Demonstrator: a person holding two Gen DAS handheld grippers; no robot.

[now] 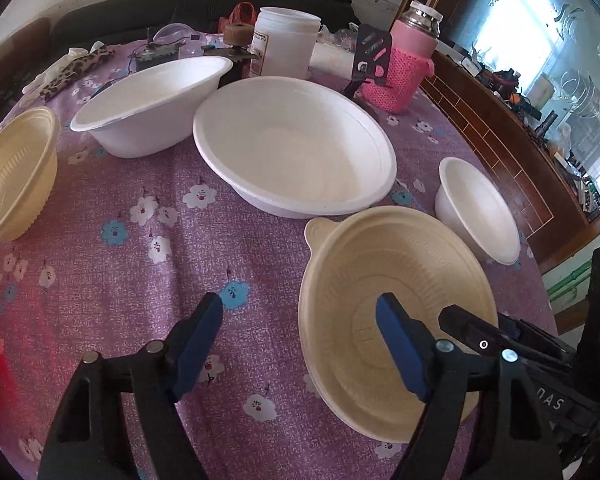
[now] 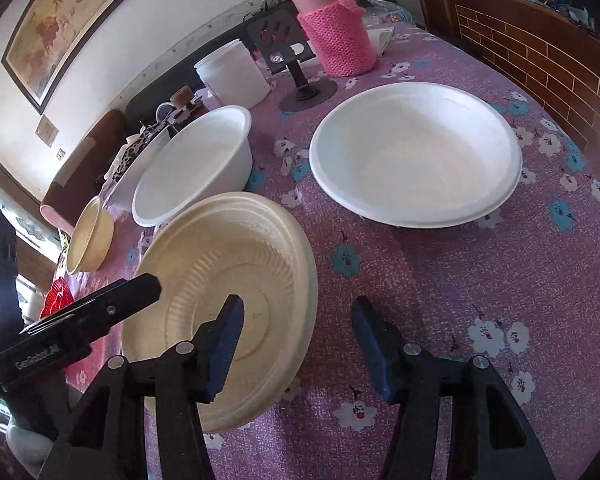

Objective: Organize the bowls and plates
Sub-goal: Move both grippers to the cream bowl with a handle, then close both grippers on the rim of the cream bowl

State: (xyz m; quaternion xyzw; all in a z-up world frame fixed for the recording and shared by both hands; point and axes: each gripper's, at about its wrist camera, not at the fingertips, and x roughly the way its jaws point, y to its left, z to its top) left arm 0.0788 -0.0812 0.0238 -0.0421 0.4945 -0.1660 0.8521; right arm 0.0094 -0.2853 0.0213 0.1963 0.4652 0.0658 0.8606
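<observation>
A cream ribbed bowl sits on the purple flowered tablecloth near me. My left gripper is open, its right finger over this bowl's inside, its left finger outside the rim. My right gripper is open too, straddling the same bowl's opposite rim. A large white bowl stands behind. Another white bowl and a second cream bowl are at the left. A small white bowl is at the right in the left wrist view; the right wrist view shows it wide.
A white plastic jar, a pink knit-covered flask and a black phone stand stand at the table's far side with clutter. A wooden cabinet runs along the right.
</observation>
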